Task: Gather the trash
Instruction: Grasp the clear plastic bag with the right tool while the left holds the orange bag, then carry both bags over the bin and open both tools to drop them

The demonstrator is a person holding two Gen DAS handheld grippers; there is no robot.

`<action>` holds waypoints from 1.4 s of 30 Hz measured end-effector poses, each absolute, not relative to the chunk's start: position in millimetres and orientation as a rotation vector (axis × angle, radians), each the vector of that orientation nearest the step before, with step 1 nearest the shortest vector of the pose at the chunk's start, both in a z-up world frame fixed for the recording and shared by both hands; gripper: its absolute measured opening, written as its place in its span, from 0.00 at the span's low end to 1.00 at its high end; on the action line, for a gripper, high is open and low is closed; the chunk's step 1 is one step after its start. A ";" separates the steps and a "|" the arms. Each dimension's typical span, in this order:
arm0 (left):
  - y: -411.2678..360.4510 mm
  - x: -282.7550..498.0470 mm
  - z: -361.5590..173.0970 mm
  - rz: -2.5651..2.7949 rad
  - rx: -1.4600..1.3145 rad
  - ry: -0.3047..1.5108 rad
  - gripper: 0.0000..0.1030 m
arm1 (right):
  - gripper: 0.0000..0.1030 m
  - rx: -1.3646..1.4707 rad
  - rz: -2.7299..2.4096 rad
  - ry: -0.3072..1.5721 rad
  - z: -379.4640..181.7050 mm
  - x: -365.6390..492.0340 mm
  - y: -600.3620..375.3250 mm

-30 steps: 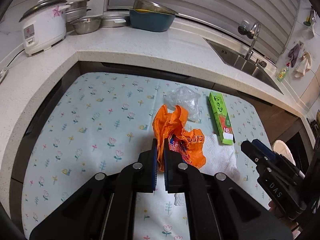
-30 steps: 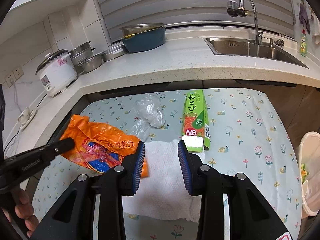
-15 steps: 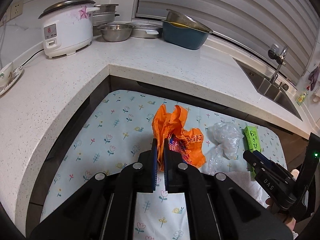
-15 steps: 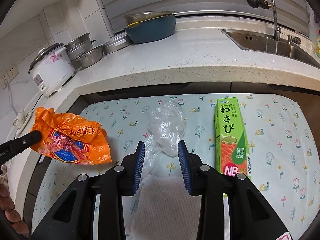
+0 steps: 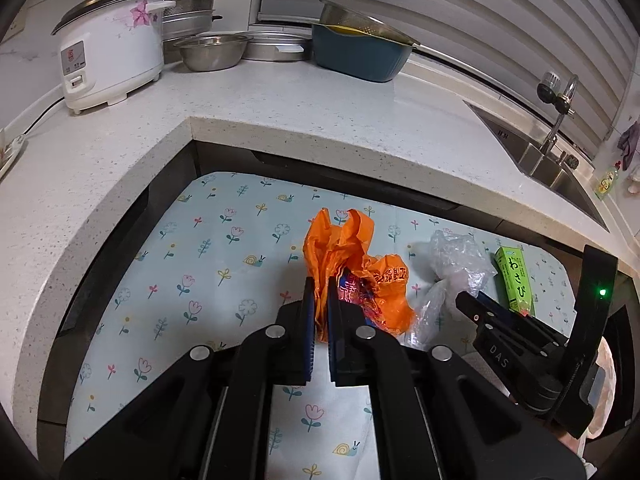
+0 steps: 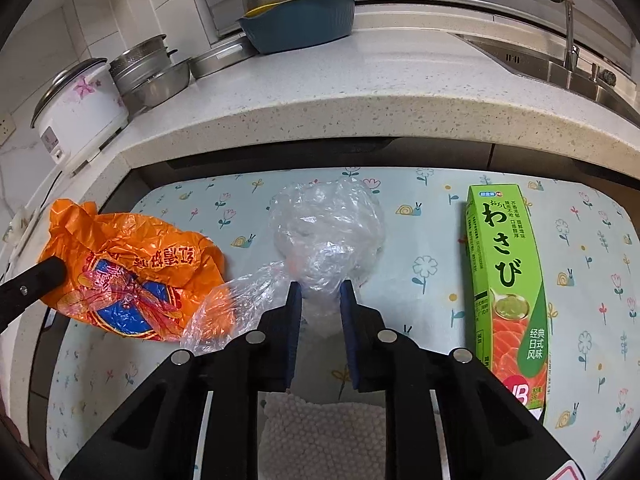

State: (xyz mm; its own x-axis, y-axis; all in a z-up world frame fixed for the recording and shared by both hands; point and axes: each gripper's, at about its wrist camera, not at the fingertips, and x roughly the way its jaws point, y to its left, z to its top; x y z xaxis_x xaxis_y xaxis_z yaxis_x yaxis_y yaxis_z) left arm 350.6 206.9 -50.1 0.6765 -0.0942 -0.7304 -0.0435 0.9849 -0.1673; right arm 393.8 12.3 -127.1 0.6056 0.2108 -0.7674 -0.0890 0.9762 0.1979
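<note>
Nearest the right wrist camera, a white textured paper towel [image 6: 324, 436] lies flat on the flower-patterned bench [image 6: 580, 240], partly under the right gripper [image 6: 318, 292]. The jaws of the right gripper have just been closing, and the near end of the crumpled clear plastic bag [image 6: 326, 228] sits between them, both pads touching it. The rest of the clear plastic bag rests on the bench just beyond the fingertips, with a loose flap spreading to the left.

In the left wrist view, the left gripper [image 5: 321, 288] is clamped on the orange plastic bag [image 5: 352, 264], with its jaws nearly together and a fold of the bag pinched between the pads. The orange plastic bag stands up from the fingertips, crumpled, and appears lifted off the bench. In the right wrist view it is just left of the clear plastic bag, and the clear flap overlaps its edge.

To the right of the clear plastic bag, apart from it, a green wasabi box [image 6: 506, 288] lies flat with its long side running away from the camera.

Beyond the bench is a speckled white counter [image 5: 280, 112]. On it stand a white rice cooker [image 5: 110, 44], steel bowls [image 5: 210, 50] and a blue basin [image 5: 360, 54]. A sink [image 5: 548, 164] with a tap is at far right.
</note>
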 end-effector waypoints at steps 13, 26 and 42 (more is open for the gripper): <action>143.1 308.3 7.7 -0.117 -0.137 0.756 0.04 | 0.15 0.167 0.125 0.786 -59.6 330.5 -42.6; 21.6 244.8 50.7 -0.286 -0.057 0.710 0.04 | 0.15 0.257 -0.027 0.688 -12.5 231.7 -171.5; -126.3 187.2 49.6 -0.524 0.053 0.733 0.05 | 0.15 0.357 -0.234 0.649 -16.1 122.0 -313.0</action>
State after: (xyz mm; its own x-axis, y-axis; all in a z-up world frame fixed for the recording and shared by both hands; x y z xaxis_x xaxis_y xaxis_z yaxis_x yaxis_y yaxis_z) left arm 187.2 -126.3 49.6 0.6210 -0.4376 -0.6502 0.4742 0.8703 -0.1329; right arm 122.0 -313.0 -16.1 0.7736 -0.1012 -0.6255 0.3214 0.9134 0.2498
